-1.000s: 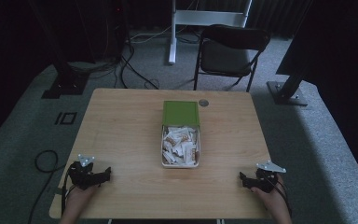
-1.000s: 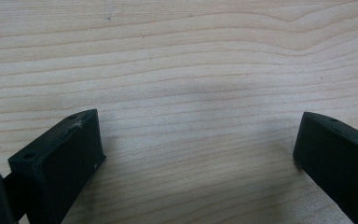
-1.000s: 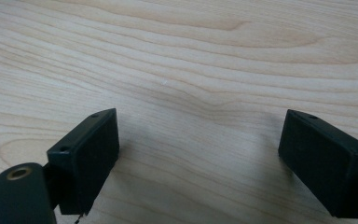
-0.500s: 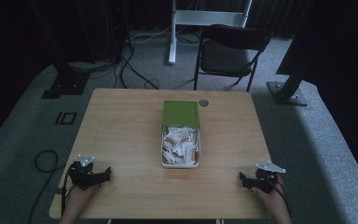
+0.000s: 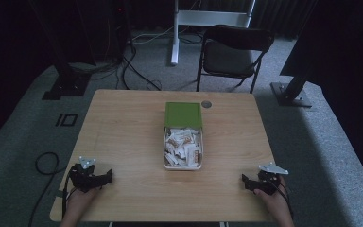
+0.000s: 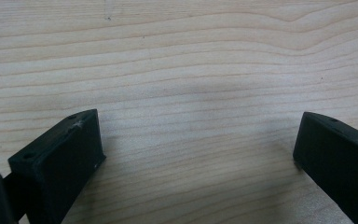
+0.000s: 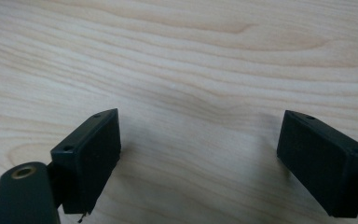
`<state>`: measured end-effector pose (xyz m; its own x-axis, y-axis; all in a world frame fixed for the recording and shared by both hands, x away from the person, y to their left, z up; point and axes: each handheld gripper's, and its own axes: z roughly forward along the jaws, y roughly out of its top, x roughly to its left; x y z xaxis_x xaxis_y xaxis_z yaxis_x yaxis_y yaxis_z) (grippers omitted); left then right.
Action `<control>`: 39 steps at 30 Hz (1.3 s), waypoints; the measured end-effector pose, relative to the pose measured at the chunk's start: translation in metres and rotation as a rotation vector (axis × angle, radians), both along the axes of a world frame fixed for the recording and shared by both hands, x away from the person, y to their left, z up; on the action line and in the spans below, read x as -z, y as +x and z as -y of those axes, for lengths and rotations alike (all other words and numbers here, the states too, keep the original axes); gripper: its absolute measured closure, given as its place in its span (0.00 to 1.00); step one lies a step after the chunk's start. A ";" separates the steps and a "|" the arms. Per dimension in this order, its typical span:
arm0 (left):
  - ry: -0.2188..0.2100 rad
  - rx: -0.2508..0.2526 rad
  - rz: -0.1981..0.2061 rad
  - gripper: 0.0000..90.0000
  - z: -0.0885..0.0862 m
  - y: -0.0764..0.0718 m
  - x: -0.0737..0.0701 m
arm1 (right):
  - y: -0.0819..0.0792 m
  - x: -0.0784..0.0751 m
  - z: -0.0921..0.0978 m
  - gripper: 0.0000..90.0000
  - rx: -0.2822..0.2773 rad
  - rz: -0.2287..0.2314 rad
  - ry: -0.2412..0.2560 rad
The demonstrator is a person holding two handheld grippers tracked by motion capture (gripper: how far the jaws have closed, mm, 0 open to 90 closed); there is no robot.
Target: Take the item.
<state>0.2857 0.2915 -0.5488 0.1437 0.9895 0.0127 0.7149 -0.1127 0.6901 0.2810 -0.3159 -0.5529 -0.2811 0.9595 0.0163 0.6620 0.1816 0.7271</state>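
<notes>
I hold my left gripper (image 5: 105, 177) and right gripper (image 5: 246, 181) released, empty, on the worktop (image 5: 123, 137) corners.

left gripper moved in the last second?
No. The left gripper sits at the same spot near the table's front-left corner, equally far from the box.

We see a dim lab or studio: wooden table (image 5: 123, 137), folding chair (image 5: 234, 52), floor cables (image 5: 137, 71), equipment stands (image 5: 293, 90).
</notes>
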 end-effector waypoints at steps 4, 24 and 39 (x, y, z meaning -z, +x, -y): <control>0.000 0.000 0.000 0.02 0.000 0.000 0.000 | 0.002 -0.007 -0.003 0.15 -0.004 0.015 -0.006; 0.000 0.000 0.000 0.02 0.000 0.000 0.000 | 0.016 -0.053 -0.026 0.15 -0.094 0.100 0.027; 0.000 0.000 0.000 0.02 0.000 0.000 0.000 | 0.026 -0.079 -0.049 0.15 -0.167 0.150 0.047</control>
<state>0.2857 0.2915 -0.5488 0.1436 0.9896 0.0124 0.7147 -0.1124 0.6904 0.3072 -0.2673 -0.4735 -0.4387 0.8986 0.0057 0.5091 0.2433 0.8256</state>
